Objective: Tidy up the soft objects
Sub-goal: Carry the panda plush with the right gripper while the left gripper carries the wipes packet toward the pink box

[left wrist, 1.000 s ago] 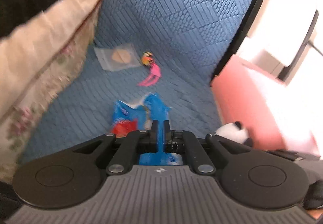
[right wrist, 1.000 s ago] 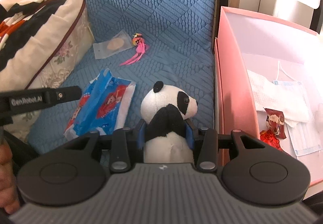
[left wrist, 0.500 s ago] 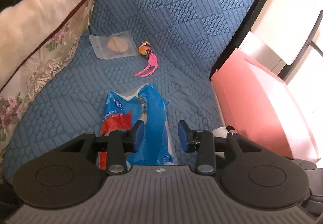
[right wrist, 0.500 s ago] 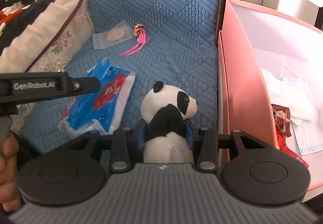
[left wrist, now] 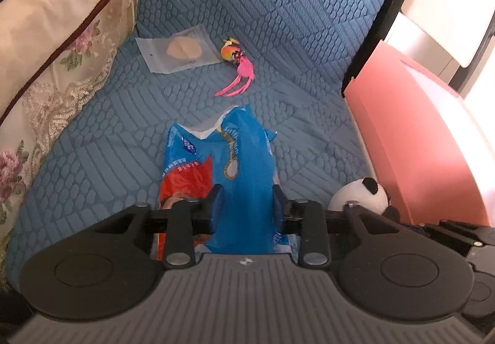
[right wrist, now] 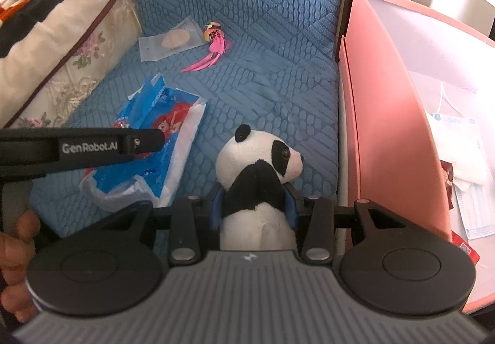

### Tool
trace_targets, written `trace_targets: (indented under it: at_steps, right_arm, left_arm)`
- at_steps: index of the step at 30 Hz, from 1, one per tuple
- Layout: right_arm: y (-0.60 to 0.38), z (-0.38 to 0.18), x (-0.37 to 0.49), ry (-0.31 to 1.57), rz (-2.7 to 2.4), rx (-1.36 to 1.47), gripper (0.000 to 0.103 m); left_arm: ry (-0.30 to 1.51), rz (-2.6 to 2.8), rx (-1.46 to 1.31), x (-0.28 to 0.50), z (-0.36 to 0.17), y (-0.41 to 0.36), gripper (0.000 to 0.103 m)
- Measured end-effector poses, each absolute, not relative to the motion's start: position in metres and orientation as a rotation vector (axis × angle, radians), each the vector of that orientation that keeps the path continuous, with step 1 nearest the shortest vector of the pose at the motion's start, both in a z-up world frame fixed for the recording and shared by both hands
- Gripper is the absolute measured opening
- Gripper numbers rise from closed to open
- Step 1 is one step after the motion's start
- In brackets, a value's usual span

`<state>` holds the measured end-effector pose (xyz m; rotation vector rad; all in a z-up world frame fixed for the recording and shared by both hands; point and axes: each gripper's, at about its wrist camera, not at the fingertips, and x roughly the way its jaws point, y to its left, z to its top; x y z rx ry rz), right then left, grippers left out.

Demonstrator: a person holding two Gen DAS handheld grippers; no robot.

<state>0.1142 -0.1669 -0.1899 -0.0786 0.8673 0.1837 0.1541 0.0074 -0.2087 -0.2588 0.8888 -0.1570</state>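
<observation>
Left hand-held gripper (left wrist: 244,200): jaws just closing, narrowly apart around the blue packet (left wrist: 238,164) at lower centre; contact unclear. Packet's long axis runs up-frame along the fingers. Right hand-held gripper (right wrist: 255,204) clamps the panda (right wrist: 260,170); pink box (right wrist: 393,115) at right.

Both wrist cameras look forward and steeply down along their own claw fingers, close over the blue quilted seat (left wrist: 309,34). The left view sits left of the right one. Both share the blue snack bag (left wrist: 235,164), the panda plush (right wrist: 263,164), the pink-tasselled toy (right wrist: 213,43) and the pink box (left wrist: 417,142).
</observation>
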Motion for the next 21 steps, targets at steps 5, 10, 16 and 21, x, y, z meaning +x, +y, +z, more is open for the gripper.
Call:
trace_targets:
  at_steps: [5, 10, 16, 21]
  right_arm:
    - [-0.168, -0.189, 0.118, 0.888, 0.185, -0.043, 0.043]
    - [-0.167, -0.185, 0.116, 0.888, 0.195, -0.032, 0.043]
    - [-0.168, -0.171, 0.109, 0.871, 0.219, -0.022, 0.043]
    - [-0.17, -0.154, 0.099, 0.851, 0.234, -0.016, 0.043]
  left_arm:
    - [0.903, -0.146, -0.237, 0.154, -0.211, 0.007, 0.006]
    - [0.875, -0.139, -0.233, 0.147, -0.204, 0.009, 0.004]
    - [0.845, -0.121, -0.284, 0.132, -0.185, 0.02, 0.002]
    - [0.823, -0.105, -0.338, 0.116, -0.168, 0.027, 0.002]
